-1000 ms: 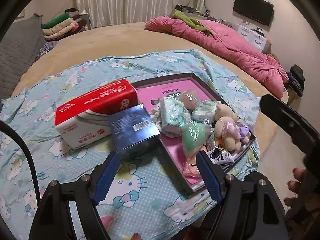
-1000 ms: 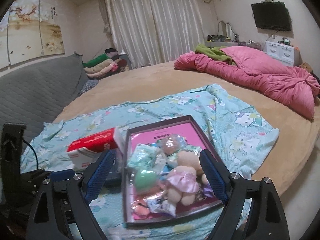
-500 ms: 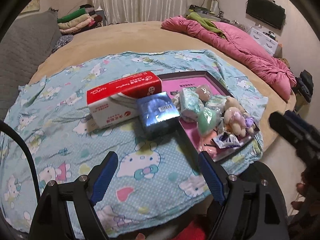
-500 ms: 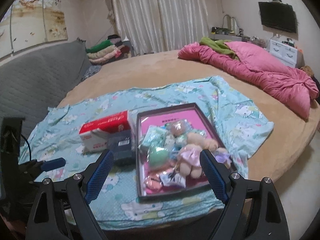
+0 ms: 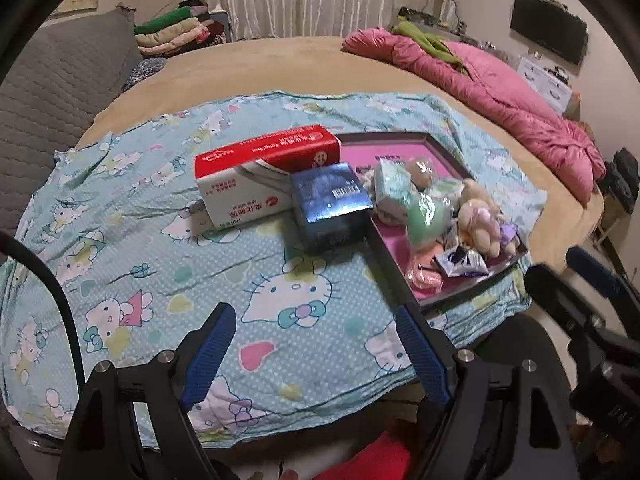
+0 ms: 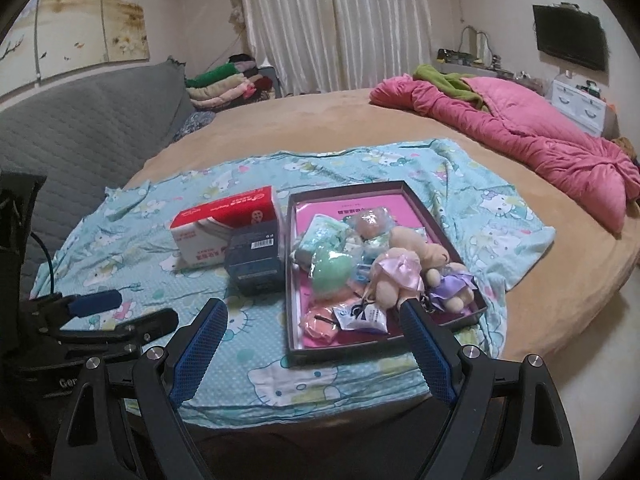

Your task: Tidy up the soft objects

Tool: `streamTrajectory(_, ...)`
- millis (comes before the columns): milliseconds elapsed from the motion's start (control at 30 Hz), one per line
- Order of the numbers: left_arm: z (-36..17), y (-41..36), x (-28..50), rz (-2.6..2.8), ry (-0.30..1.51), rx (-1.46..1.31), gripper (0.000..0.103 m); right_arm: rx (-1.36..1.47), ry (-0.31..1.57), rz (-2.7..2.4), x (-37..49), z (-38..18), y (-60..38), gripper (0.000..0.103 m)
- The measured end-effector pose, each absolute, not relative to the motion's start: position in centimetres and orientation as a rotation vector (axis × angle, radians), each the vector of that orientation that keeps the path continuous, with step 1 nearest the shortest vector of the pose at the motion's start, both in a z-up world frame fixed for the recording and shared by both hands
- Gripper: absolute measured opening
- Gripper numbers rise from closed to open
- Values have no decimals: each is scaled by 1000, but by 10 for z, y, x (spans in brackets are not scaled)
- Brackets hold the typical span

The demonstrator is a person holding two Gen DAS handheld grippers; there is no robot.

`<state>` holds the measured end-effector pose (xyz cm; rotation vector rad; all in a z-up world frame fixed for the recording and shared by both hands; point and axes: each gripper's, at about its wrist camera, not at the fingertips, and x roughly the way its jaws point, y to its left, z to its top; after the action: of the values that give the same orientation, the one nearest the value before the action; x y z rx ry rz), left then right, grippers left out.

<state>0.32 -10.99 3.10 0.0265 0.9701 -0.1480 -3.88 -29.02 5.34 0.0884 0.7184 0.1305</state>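
A dark shallow box with a pink floor [image 6: 420, 208] [image 5: 400, 152] lies on a Hello Kitty cloth and holds several soft things: a green squishy [image 6: 330, 270] [image 5: 426, 218], a tan plush doll in a pink dress [image 6: 396, 276] [image 5: 480, 220], a small purple doll [image 6: 452, 286], wrapped packets and a pink squishy [image 6: 320, 324]. A red and white tissue box [image 6: 224, 228] [image 5: 268, 172] and a dark blue box [image 6: 254, 258] [image 5: 330, 204] stand left of it. My left gripper [image 5: 316, 348] and right gripper [image 6: 316, 344] are both open and empty, held back at the bed's near edge.
The blue cloth [image 5: 140, 240] covers the near part of a round tan bed [image 6: 320, 120]. A pink quilt [image 6: 540, 136] lies at the far right. A grey sofa [image 6: 80, 120] stands left, folded clothes [image 6: 224, 80] behind. The left gripper also shows in the right wrist view [image 6: 100, 316].
Both grippers have pulled back and away from the box and boxes, which now look smaller and farther off. Both stayed open and empty. The objects have not moved.
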Motion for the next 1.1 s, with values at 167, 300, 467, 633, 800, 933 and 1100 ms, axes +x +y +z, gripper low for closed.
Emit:
streamTrajectory(167, 30, -116, 2, -157, 972, 45, 82, 98, 723, 117, -39, 52, -295, 89)
streamTrajectory(300, 28, -116, 2, -150, 969, 41, 82, 85, 731, 110, -39, 49, -295, 89)
streamTrajectory(467, 28, -117, 2, -148, 968, 42, 82, 89, 742, 108, -39, 45, -298, 89)
streamTrajectory(633, 27, -117, 2, -150, 968, 42, 82, 93, 748, 107, -38, 42, -299, 89)
streamTrajectory(800, 26, -118, 2, -149, 971, 44, 82, 91, 752, 108, -37, 42, -298, 89)
streamTrajectory(933, 27, -120, 0, -146, 970, 47, 82, 84, 764, 108, -36, 39, -296, 89)
streamTrajectory(1100, 26, -120, 2, -153, 970, 51, 82, 83, 767, 110, -36, 38, -295, 89)
